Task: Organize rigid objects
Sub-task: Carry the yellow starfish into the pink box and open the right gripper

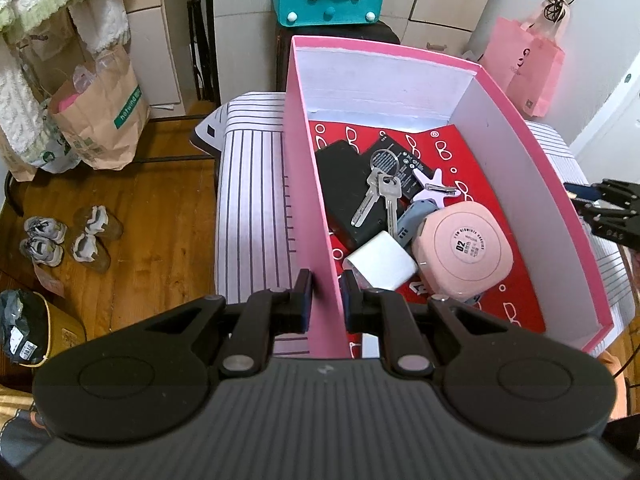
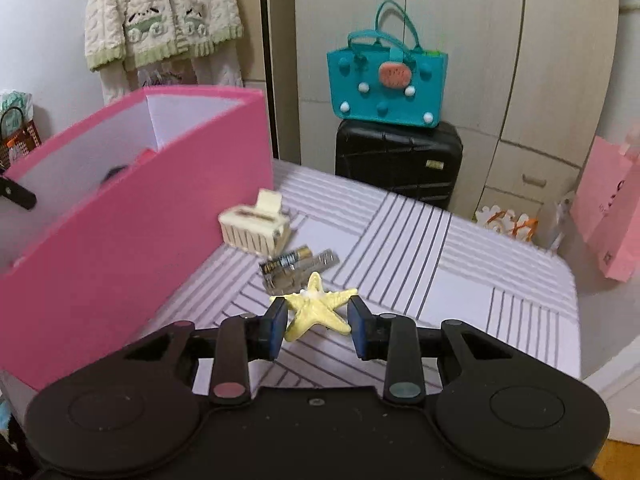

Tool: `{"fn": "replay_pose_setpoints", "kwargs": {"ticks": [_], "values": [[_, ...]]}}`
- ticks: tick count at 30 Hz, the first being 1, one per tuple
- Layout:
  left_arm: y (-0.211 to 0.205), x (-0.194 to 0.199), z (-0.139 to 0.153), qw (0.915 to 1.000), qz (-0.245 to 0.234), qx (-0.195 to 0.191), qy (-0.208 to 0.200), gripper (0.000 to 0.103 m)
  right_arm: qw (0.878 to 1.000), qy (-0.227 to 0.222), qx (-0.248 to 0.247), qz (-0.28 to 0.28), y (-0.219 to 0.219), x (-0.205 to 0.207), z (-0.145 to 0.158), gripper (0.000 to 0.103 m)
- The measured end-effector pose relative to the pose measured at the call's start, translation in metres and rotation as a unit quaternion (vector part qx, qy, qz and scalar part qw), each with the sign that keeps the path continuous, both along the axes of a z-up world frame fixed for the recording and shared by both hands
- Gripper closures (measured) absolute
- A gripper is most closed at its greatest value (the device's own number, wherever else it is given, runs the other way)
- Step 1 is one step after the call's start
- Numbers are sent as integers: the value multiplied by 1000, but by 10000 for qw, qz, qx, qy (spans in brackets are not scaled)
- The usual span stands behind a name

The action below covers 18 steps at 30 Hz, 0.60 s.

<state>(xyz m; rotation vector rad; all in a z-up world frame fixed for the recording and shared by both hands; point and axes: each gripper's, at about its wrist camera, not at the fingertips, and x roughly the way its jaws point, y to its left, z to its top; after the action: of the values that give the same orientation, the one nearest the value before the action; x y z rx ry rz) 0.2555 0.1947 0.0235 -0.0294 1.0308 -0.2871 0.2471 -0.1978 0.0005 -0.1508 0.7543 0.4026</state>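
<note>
My left gripper point(image 1: 325, 296) is shut on the left wall of the pink box point(image 1: 306, 184), one finger on each side of it. Inside the box lie keys point(image 1: 378, 196), a black power bank point(image 1: 348, 192), a white charger point(image 1: 380, 260), a pink round case point(image 1: 464, 252) and a pale star clip point(image 1: 432, 182). My right gripper point(image 2: 318, 326) stands around a yellow starfish point(image 2: 316, 308) on the striped table; its pads touch the starfish arms. Batteries point(image 2: 292, 262) and a cream toy printer point(image 2: 256, 228) lie beyond it, beside the pink box point(image 2: 132, 240).
A black suitcase point(image 2: 398, 162) with a teal felt bag point(image 2: 386, 82) on top stands behind the table. A pink paper bag point(image 2: 608, 208) hangs at the right. Paper bags point(image 1: 100, 120) and shoes point(image 1: 68, 236) are on the wooden floor at the left.
</note>
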Motion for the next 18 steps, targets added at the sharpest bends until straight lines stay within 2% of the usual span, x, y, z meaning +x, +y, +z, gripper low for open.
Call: {"fn": "replay_pose_setpoints", "kwargs": {"ticks": [3, 9, 14, 18], "values": [[1, 2, 0, 10000, 4, 1, 68, 89, 9999, -119, 86, -12, 2, -6, 17, 65], [-3, 5, 1, 9998, -25, 106, 138, 90, 9973, -313, 615, 238, 7, -14, 57, 65], [-5, 11, 4, 9997, -77, 161, 158, 90, 9910, -502, 941, 803, 25, -12, 92, 65], [-5, 18, 6, 9998, -62, 140, 116, 90, 9861, -603, 867, 1283, 54, -6, 101, 65]]}}
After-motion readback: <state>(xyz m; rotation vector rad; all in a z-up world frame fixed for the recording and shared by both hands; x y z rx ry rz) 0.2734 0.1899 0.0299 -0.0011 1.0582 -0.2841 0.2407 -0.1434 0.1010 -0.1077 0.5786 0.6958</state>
